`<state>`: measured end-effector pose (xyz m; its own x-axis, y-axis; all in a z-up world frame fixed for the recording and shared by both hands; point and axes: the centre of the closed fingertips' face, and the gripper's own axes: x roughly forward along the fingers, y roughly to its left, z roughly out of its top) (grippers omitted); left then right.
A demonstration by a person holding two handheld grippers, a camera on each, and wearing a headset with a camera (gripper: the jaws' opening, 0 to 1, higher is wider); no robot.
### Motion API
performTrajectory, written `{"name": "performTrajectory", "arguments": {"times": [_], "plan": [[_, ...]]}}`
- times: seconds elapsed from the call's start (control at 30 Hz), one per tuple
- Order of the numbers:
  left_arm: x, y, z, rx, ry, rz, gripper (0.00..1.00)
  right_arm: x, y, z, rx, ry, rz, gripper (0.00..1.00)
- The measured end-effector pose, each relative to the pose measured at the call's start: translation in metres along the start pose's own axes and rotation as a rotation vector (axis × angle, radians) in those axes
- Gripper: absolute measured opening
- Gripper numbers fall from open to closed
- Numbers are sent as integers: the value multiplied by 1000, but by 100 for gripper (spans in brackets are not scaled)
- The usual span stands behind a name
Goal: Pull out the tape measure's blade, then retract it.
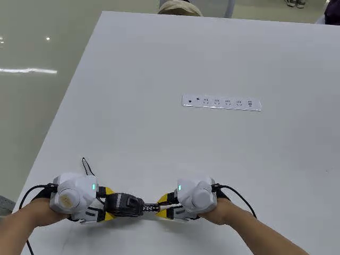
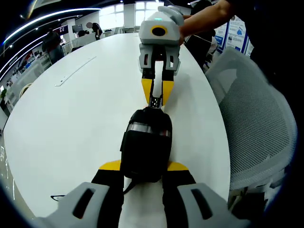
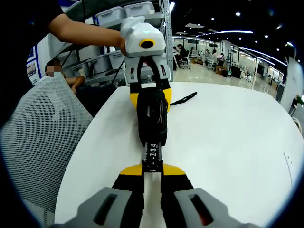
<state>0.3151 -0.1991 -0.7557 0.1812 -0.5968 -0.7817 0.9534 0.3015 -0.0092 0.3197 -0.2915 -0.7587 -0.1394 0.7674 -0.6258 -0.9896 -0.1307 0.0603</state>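
Holding, left gripper (image 1: 108, 207): we keep its jaws clenched on the black tape measure (image 1: 125, 204), the case seated between the yellow tips at the near edge of the white table (image 1: 212, 53).
Pinching, right gripper (image 1: 162, 207): its jaws are closed on the end of the blade (image 1: 151, 207). A short numbered length shows between case and tips.
Axis: the blade runs straight across in front of us, with the case to our left and the blade end to our right. The two grippers face nose to nose, near but apart.
Deciding relation: we judge the pull goes rightward along that line with the right gripper while the left anchors the case. Sideways drift could kink the blade.
Progress: we read the blade as barely drawn out, and retraction is not yet done.
Farther off: a loose black cord (image 1: 86, 166) lies just behind the left gripper, and a power strip (image 1: 221, 102) sits well apart at mid-table.
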Motion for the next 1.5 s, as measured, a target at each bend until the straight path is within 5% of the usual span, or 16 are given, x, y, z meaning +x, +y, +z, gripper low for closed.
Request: {"name": "performTrajectory", "arguments": {"times": [1.5], "plan": [[1,-2,2,-2,0,-2,27,-18,2,-10,1,15,2,10]]}}
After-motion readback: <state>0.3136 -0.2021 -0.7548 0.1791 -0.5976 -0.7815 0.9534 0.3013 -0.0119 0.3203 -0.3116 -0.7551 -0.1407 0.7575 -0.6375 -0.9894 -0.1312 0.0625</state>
